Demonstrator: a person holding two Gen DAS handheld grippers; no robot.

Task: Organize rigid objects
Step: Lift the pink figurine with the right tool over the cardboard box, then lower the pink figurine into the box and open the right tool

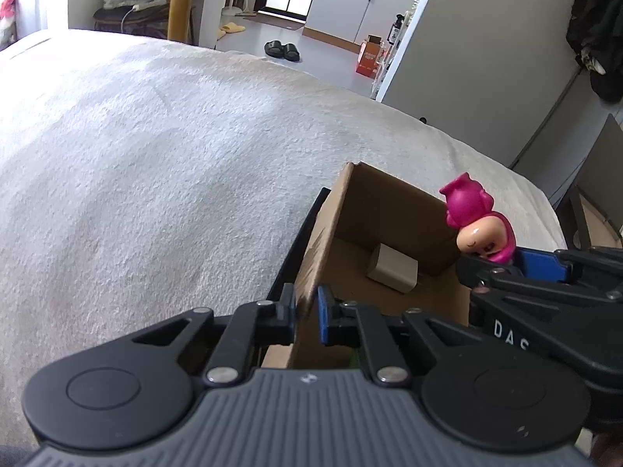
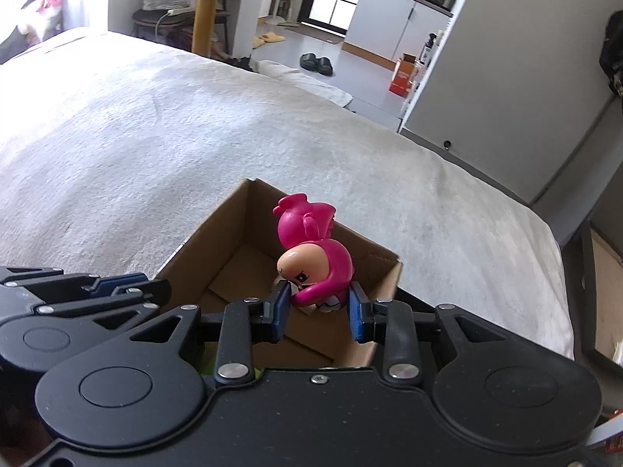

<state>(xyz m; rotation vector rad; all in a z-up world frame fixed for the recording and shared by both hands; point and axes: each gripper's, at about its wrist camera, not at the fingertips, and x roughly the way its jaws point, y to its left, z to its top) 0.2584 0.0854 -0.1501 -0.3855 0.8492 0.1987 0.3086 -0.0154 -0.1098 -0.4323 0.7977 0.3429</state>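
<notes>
An open cardboard box (image 1: 389, 210) (image 2: 229, 233) sits on a bed covered with a white blanket (image 1: 155, 148). My left gripper (image 1: 307, 311) is shut on the box's left wall, one pad on each side; it also shows in the right wrist view (image 2: 128, 284). My right gripper (image 2: 319, 307) is shut on a pink toy figure (image 2: 315, 257) with a peach face, held head-down over the box's open top. The figure (image 1: 479, 225) and the right gripper (image 1: 518, 260) also show in the left wrist view. A small beige block (image 1: 393, 272) lies on the box floor.
The blanket (image 2: 155, 124) spreads wide to the left and behind the box. The bed's right edge (image 2: 560, 272) drops off near the box. Beyond the bed are a wooden table leg (image 2: 204, 11), black slippers (image 2: 317, 64) and a grey wall (image 2: 506, 78).
</notes>
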